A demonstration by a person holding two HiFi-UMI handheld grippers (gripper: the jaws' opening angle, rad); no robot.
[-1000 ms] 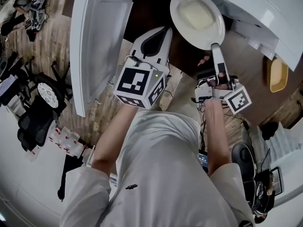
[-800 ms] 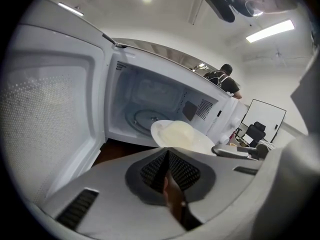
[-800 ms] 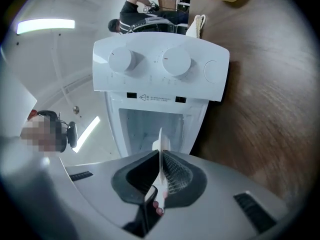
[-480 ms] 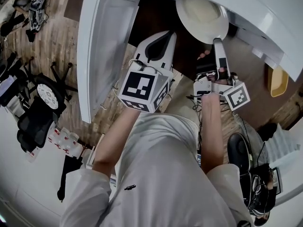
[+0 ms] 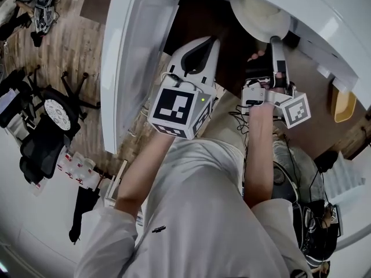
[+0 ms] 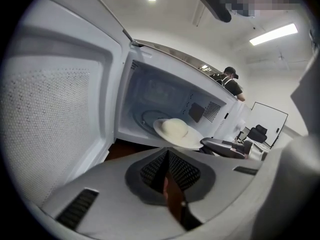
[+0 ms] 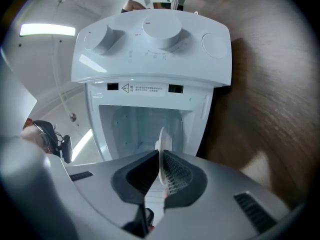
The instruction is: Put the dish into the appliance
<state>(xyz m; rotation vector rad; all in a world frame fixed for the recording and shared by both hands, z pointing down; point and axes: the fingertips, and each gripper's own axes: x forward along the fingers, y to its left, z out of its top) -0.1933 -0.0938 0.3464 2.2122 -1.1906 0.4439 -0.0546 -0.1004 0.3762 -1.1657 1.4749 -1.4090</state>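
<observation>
A white dish (image 5: pixel 258 10) with a pale raised middle is held level by its rim in my right gripper (image 5: pixel 277 40). It sits partly inside the open cavity of the white microwave (image 5: pixel 316 22). In the right gripper view the dish (image 7: pixel 162 146) stands edge-on between the pads, with the microwave's knobs (image 7: pixel 161 28) beyond; the jaws are opening slightly while the pads still touch the rim. My left gripper (image 5: pixel 207 42) is shut and empty, below the cavity, beside the swung-out door (image 5: pixel 136 57). The left gripper view shows the dish (image 6: pixel 175 130) at the cavity mouth.
The microwave stands on a wooden tabletop (image 5: pixel 316 117) with a yellow container (image 5: pixel 342 104) at the right. Office chairs (image 5: pixel 43 138) stand on the plank floor to the left. A person (image 6: pixel 229 81) stands behind the microwave.
My right gripper has carried the dish up and to the right, deeper into the microwave opening. The left gripper has risen a little toward the cavity.
</observation>
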